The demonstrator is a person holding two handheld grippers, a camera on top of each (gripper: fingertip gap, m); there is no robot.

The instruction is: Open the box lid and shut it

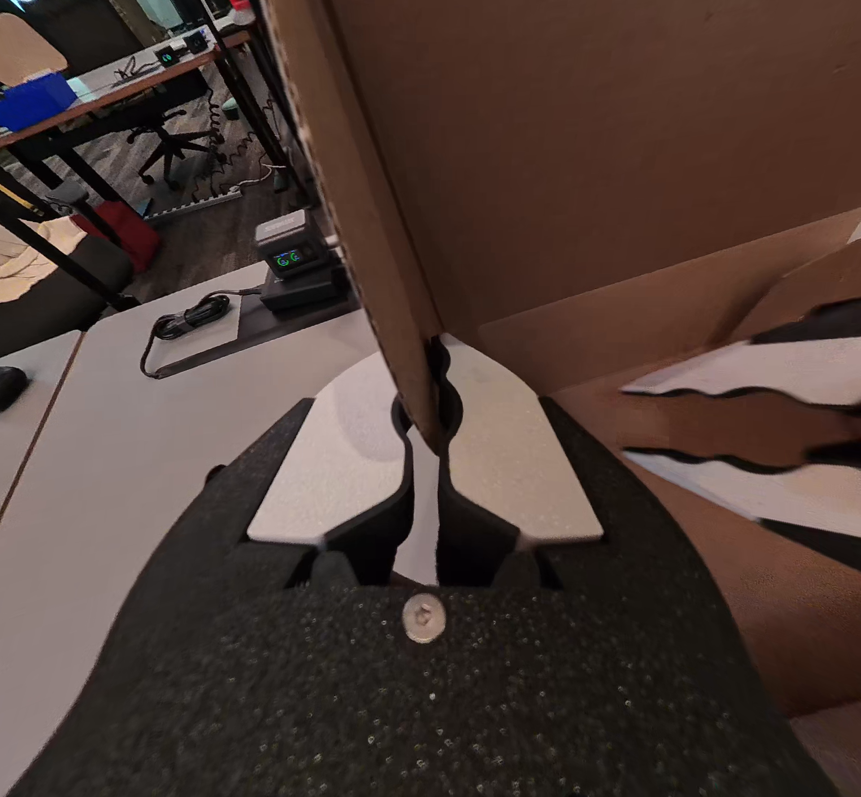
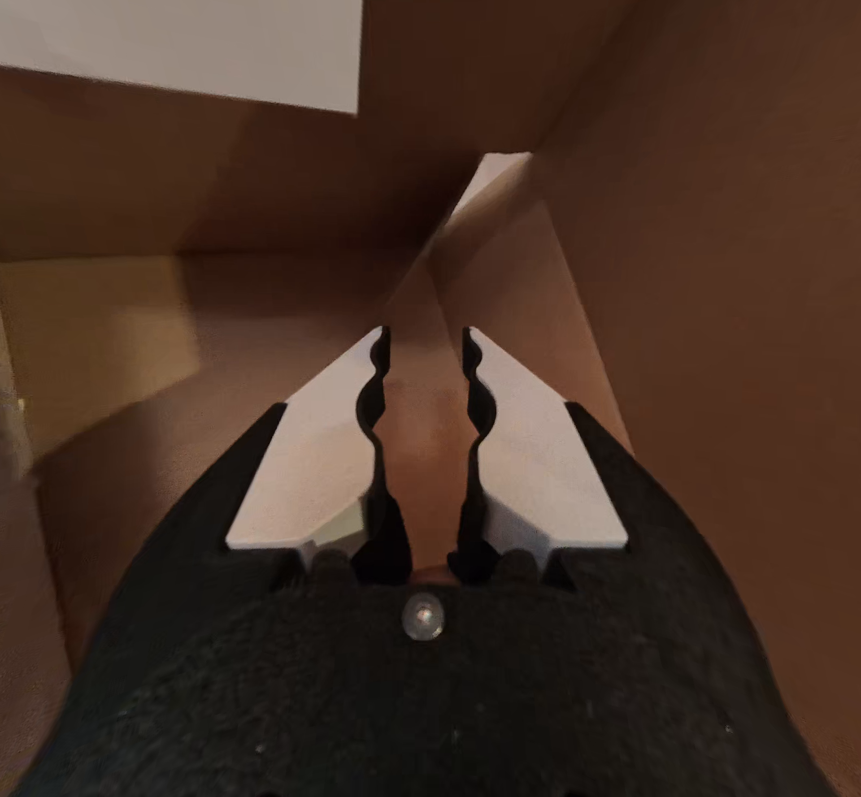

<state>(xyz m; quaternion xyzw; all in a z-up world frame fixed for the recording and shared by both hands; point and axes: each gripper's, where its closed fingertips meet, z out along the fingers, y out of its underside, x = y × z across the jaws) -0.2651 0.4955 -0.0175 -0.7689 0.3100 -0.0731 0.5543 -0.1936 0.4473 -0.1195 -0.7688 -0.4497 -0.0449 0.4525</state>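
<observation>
The left gripper [image 1: 431, 395] pinches the raised cardboard lid's side flap [image 1: 372, 225], while the right gripper [image 2: 425, 332] hangs spread, empty, inside the box [image 2: 699, 262].

**Hand-held grippers: pose and state**

Left hand-held gripper [image 1: 431, 383]: jaws closed tight, pinching a thin cardboard edge, pointing forward. Right hand-held gripper [image 2: 425, 332]: jaws parted, nothing between them; it enters the left wrist view from the right.
</observation>
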